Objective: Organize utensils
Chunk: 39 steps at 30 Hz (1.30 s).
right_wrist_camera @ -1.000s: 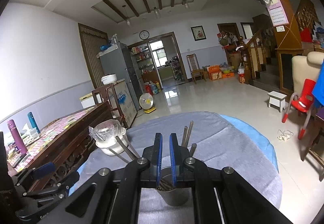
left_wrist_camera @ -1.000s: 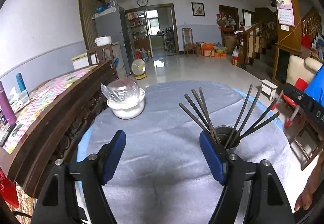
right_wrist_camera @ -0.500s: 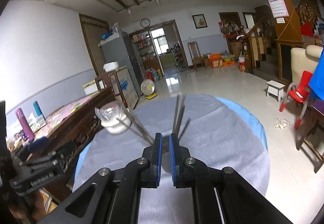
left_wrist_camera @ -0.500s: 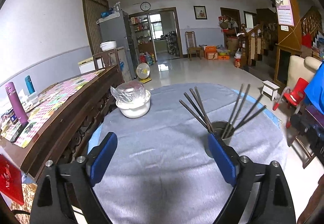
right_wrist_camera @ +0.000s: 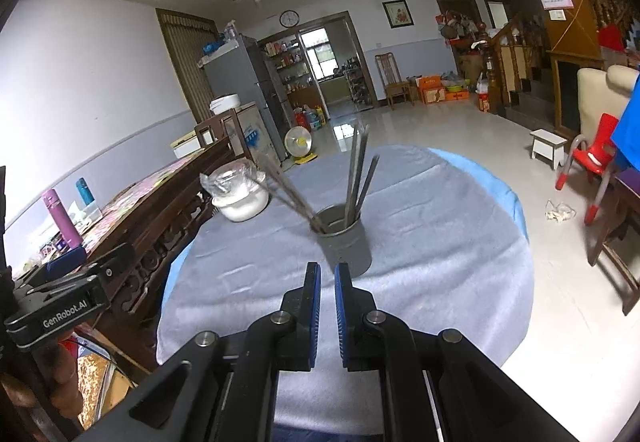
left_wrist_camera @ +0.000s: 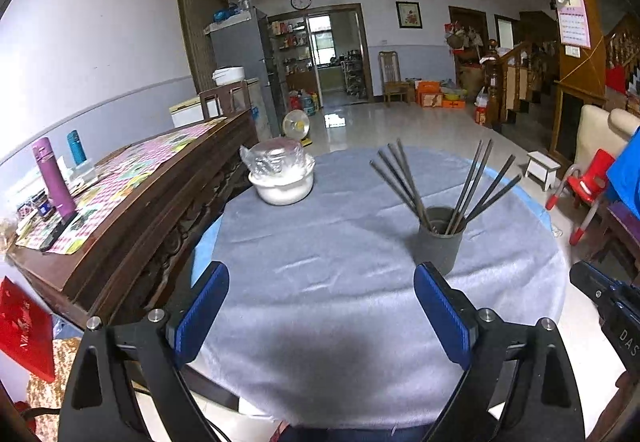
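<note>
A grey metal cup (left_wrist_camera: 439,238) stands upright on the round table's grey cloth (left_wrist_camera: 340,282), holding several dark chopsticks (left_wrist_camera: 404,178) that fan out left and right. It also shows in the right wrist view (right_wrist_camera: 345,238) with the chopsticks (right_wrist_camera: 358,170). My left gripper (left_wrist_camera: 320,306) is open and empty, near the table's front edge, the cup just beyond its right finger. My right gripper (right_wrist_camera: 325,306) is nearly shut with a narrow gap and nothing between the pads, just short of the cup.
A white bowl covered in plastic wrap (left_wrist_camera: 280,174) sits at the table's far left. A dark wooden sideboard (left_wrist_camera: 132,202) with a purple flask (left_wrist_camera: 54,178) stands left of the table. A red child's chair (right_wrist_camera: 592,166) and a white stool (right_wrist_camera: 548,146) stand on the floor at right.
Both grippers have pulled back toward the table's near edge, away from the cup. The cup now stands free ahead of the right gripper's fingers. The left gripper stays open.
</note>
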Tool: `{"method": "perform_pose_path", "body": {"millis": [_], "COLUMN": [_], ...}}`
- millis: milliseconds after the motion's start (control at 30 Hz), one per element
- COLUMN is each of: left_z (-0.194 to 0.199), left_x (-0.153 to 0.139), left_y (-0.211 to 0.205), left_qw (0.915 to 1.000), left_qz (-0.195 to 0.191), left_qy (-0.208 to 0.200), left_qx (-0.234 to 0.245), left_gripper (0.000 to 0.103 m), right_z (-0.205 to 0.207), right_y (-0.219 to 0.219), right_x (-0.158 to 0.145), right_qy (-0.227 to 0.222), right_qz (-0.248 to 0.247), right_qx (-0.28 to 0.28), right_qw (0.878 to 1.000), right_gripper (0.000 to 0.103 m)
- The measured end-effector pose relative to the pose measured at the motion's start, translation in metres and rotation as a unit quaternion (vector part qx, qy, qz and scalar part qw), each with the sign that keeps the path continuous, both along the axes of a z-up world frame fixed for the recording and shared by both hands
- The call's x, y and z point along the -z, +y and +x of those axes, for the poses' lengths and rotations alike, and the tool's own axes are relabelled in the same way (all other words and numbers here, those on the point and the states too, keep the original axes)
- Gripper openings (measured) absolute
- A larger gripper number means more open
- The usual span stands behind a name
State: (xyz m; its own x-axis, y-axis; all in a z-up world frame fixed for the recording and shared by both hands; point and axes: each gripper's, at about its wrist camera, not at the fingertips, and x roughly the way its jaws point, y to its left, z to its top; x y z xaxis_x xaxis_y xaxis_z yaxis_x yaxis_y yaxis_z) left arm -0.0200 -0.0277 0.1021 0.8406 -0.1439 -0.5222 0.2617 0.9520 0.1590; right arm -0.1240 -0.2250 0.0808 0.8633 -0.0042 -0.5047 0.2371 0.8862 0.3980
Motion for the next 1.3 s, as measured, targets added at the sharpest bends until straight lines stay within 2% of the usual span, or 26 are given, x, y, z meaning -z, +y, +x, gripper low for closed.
{"method": "perform_pose_path", "body": {"millis": [100, 133, 200, 233, 267, 333, 467, 600, 1300], "left_z": [-0.013, -0.015, -0.018, -0.018, -0.018, -0.017, -0.016, -0.017, -0.019], "left_x": [0.000, 0.000, -0.001, -0.003, -0.004, -0.006, -0.009, -0.009, -0.015], "left_y": [0.004, 0.005, 0.008, 0.010, 0.012, 0.015, 0.022, 0.022, 0.025], "left_qw": [0.9999, 0.9998, 0.9999, 0.9998, 0.9998, 0.9997, 0.9994, 0.9994, 0.9992], "left_qz": [0.009, 0.008, 0.003, 0.000, -0.003, -0.011, -0.027, -0.021, -0.027], "left_qy": [-0.014, -0.015, -0.014, -0.014, -0.014, -0.019, -0.022, -0.027, -0.028], "left_qx": [-0.001, 0.002, 0.008, 0.011, 0.012, 0.008, 0.002, -0.003, -0.008], "left_gripper": [0.094, 0.094, 0.094, 0.094, 0.094, 0.094, 0.094, 0.094, 0.094], "right_z": [-0.007, -0.007, -0.008, -0.009, -0.012, -0.018, -0.015, -0.012, -0.020], "right_y": [0.008, 0.008, 0.010, 0.009, 0.009, 0.011, 0.018, 0.022, 0.017], "right_x": [0.001, 0.000, 0.001, 0.000, -0.001, -0.006, -0.013, -0.016, -0.023], "right_qy": [0.002, 0.003, 0.004, -0.002, -0.017, -0.037, -0.034, -0.024, -0.009], "right_qz": [-0.011, -0.015, -0.018, -0.012, -0.007, -0.021, -0.056, -0.080, -0.065], "right_qx": [0.008, 0.012, 0.015, 0.013, 0.018, 0.034, 0.045, 0.052, 0.072], "right_qw": [1.000, 1.000, 1.000, 1.000, 1.000, 0.999, 0.997, 0.995, 0.995], "right_gripper": [0.010, 0.015, 0.054, 0.089, 0.091, 0.091, 0.091, 0.091, 0.091]}}
